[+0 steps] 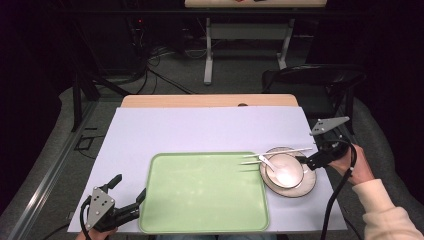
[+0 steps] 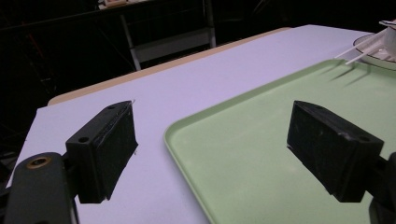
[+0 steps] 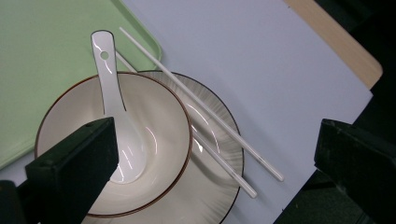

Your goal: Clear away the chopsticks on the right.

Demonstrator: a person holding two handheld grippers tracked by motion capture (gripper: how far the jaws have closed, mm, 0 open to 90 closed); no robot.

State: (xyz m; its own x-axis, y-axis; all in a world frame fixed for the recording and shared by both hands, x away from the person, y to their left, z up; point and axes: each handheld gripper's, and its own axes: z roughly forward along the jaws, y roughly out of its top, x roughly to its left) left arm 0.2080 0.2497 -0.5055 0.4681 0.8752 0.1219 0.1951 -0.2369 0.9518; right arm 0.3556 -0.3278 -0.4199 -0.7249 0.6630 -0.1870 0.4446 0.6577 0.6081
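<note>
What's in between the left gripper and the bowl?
The green tray lies between the left gripper and the bowl. Its surface is bare, apart from the chopsticks' tips overhanging its far corner, in the high view.

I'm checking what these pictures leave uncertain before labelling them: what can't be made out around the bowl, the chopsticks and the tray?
- Bowl: right gripper view, near rim hidden behind the right gripper's black jaw.
- Plate: same view, cut off by the bottom edge.
- Chopsticks: high view, too thin to tell whether their tips touch the tray.
- Spoon: its scoop end is partly covered by that jaw.
- Tray: left gripper view, far side cut by the frame.
</note>
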